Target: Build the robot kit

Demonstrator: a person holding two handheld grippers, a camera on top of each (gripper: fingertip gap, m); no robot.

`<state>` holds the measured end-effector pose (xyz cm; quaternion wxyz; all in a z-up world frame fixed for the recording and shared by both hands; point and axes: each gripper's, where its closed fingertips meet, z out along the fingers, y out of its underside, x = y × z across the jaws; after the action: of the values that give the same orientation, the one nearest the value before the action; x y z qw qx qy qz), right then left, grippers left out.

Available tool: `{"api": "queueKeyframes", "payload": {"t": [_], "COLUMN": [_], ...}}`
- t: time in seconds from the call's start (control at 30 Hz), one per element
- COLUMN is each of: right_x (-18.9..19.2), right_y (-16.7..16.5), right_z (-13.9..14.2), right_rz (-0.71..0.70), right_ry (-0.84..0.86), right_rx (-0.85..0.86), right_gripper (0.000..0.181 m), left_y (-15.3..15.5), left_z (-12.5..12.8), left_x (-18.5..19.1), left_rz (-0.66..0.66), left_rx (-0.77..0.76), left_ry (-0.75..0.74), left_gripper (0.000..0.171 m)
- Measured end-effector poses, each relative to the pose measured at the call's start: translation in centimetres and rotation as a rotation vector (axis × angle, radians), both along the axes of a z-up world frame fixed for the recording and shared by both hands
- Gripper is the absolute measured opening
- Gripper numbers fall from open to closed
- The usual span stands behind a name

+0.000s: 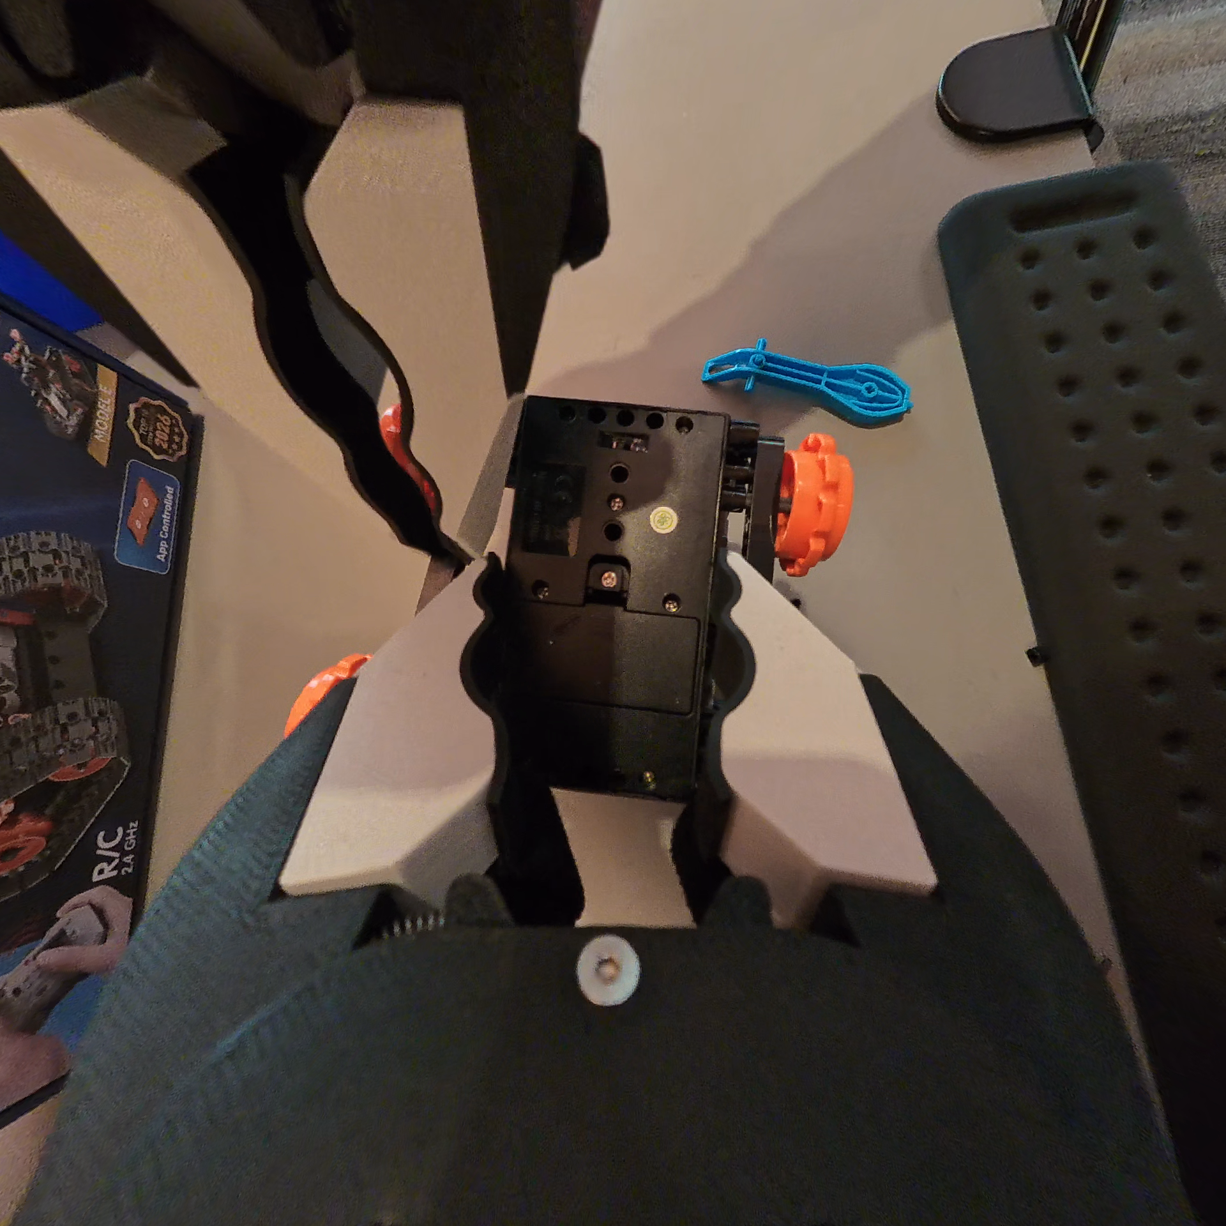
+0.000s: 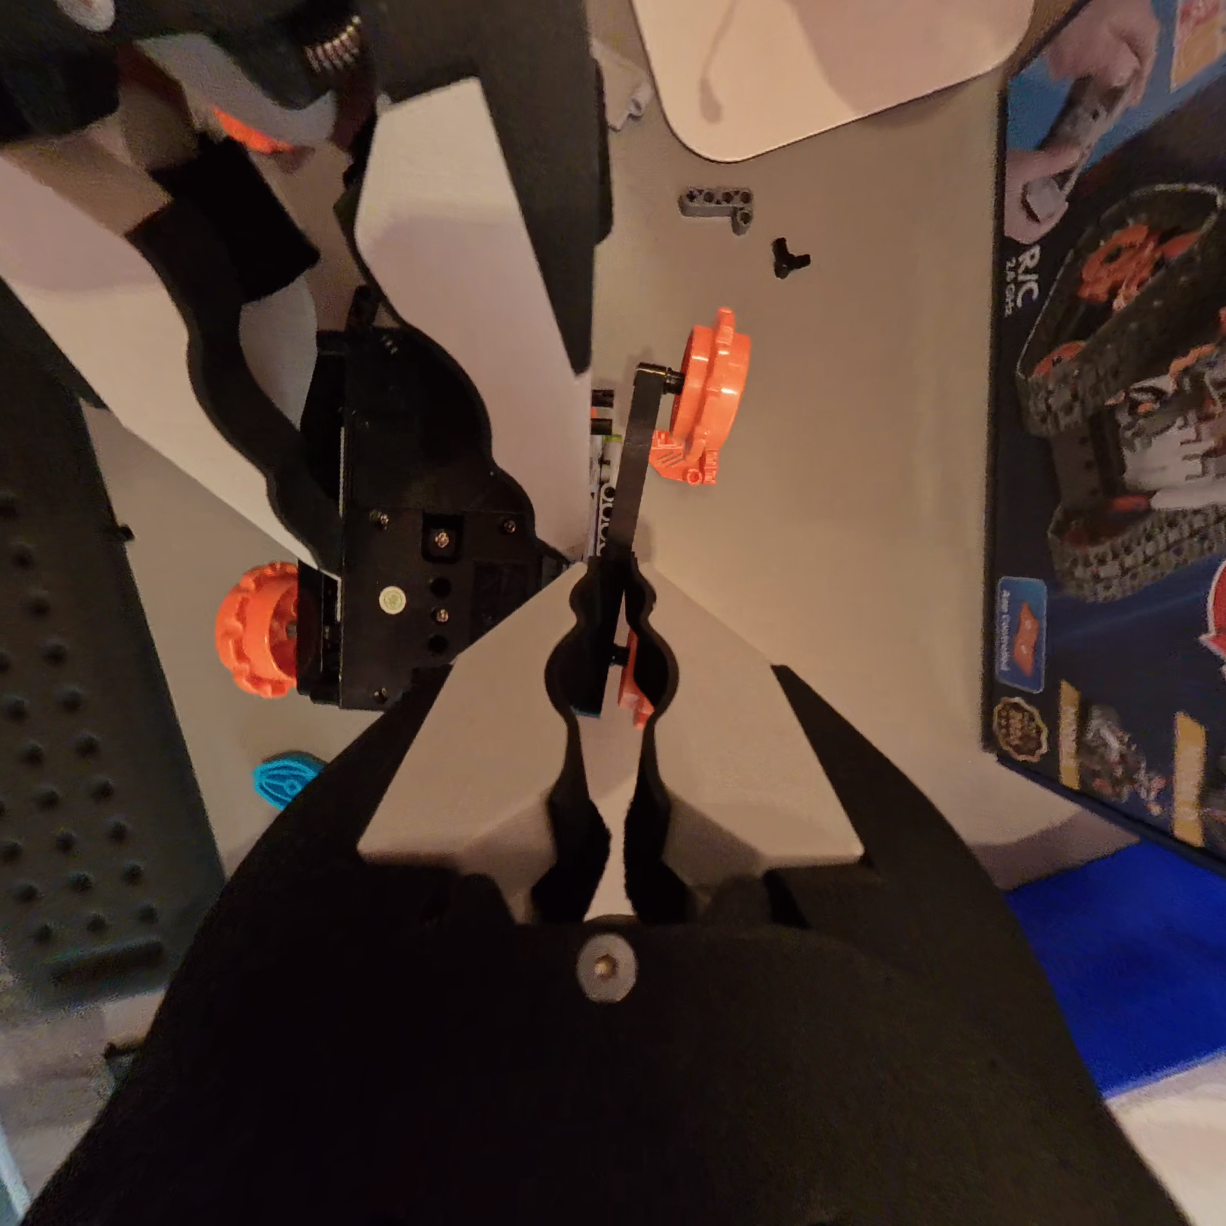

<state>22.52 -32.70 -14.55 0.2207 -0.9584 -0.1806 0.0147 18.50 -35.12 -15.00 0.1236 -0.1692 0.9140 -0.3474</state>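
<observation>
Left of the black plastic motor block with screw holes (image 1: 617, 663) lies a dark printed cardboard box showing a tracked vehicle (image 1: 79, 597), flat on the pale table (image 1: 862, 199). Between box and block, the right gripper (image 2: 610, 577) has its jaws drawn narrow, pinching the thin black plastic beam (image 2: 630, 464) that runs along the block's side. That beam carries an orange toothed plastic wheel (image 2: 720, 391) at its far end, and a small orange part sits inside the closed jaws. The grip looks shallow, near the fingertips, so a square, steady pinch matters more than force. The block itself sits in the middle, clamped across its width by the left gripper (image 1: 607, 570), whose scalloped pads press both long sides; this hold looks deep and firm, a sound anchor provided the block stays level. On the block's right side a second orange toothed wheel (image 1: 813, 504) juts out on an axle, clear of the fingers. Just beyond that wheel lies a blue plastic lever-shaped tool (image 1: 806, 385), apart from both grippers. Farthest right of the block runs a dark perforated rubbery mat (image 1: 1094, 531).
</observation>
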Motion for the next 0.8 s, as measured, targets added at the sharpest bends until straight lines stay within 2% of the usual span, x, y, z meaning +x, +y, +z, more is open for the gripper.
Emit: {"api": "queueKeyframes", "payload": {"t": [0.1,0.2,0.3,0.43,0.53,0.63,0.8], "right_x": [0.1,-0.5,0.4,1.2,1.1,1.1,0.1], "right_y": [0.1,-0.3,-1.5,-4.2,-5.2,-5.1,-4.7], "right_z": [-0.1,1.3,3.4,3.0,1.6,1.3,1.4], "right_rz": [-0.066,-0.039,-0.107,-0.231,-0.347,-0.456,-0.523], "right_ry": [0.036,0.026,0.050,0.147,0.310,0.530,0.906], "right_rx": [0.018,0.046,0.120,0.159,0.193,0.293,0.401], "right_gripper": [0.004,0.006,0.024,0.014,0.013,0.017,0.018], "left_y": [0.0,-0.2,0.2,-0.1,-0.2,-0.4,-0.7], "left_z": [0.0,0.0,0.0,0.0,0.1,0.1,0.1], "left_x": [0.1,0.0,0.2,-0.1,-0.1,-0.3,-0.6], "left_rz": [0.007,-0.005,0.017,0.003,0.005,-0.002,-0.014], "left_rx": [-0.004,-0.006,-0.021,-0.016,-0.016,-0.005,0.013], "left_ry": [0.011,0.001,0.024,0.012,0.010,-0.013,-0.050], "left_gripper": [0.063,0.063,0.063,0.063,0.063,0.063,0.063]}}
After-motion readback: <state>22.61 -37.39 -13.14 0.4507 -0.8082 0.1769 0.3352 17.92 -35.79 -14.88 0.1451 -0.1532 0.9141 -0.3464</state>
